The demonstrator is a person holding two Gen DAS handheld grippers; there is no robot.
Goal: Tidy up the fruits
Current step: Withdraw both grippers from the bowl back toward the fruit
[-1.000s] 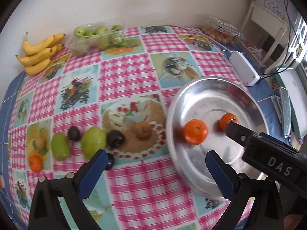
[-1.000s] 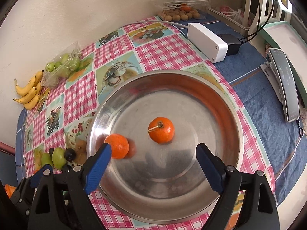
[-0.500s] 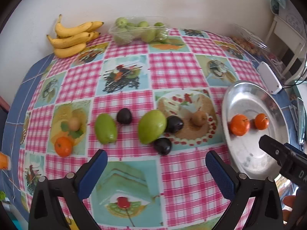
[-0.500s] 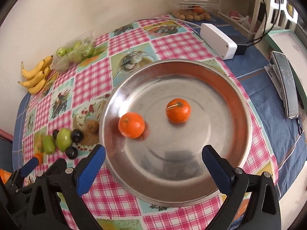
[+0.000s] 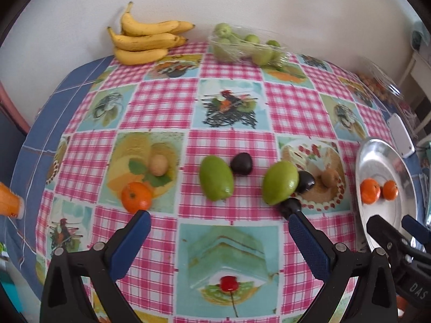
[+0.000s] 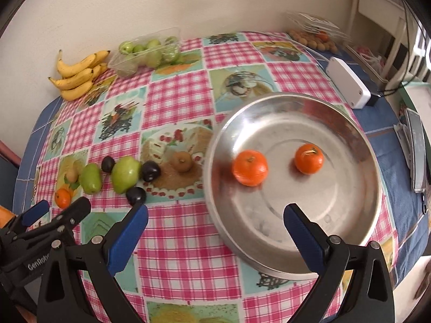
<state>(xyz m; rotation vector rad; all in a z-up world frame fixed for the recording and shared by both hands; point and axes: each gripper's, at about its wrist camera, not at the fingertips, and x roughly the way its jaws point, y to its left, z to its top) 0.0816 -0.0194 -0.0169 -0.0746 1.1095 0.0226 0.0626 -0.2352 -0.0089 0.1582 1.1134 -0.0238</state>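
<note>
A steel bowl (image 6: 350, 242) holds two tangerines (image 6: 250, 167) (image 6: 308, 158); it also shows in the left wrist view (image 5: 377, 156). On the cloth lie a third tangerine (image 5: 136, 197), two green fruits (image 5: 216, 177) (image 5: 280, 182), dark plums (image 5: 241, 163) (image 5: 305, 181) (image 5: 289, 206) and two kiwis (image 5: 159, 164) (image 5: 330, 177). My left gripper (image 5: 218, 224) is open and empty above the cloth, just before the fruit row. My right gripper (image 6: 215, 219) is open and empty over the bowl's near left rim.
Bananas (image 5: 146, 41) and a clear tray of small green fruit (image 5: 246, 47) lie at the back by the wall. A white box (image 6: 347, 84) and a tray of nuts (image 6: 313, 36) sit at the far right. An orange bottle (image 5: 9, 200) stands at the left edge.
My left gripper has swung left from the bowl to the loose fruit row. My right gripper has pulled back and left, so the bowl sits more to its right.
</note>
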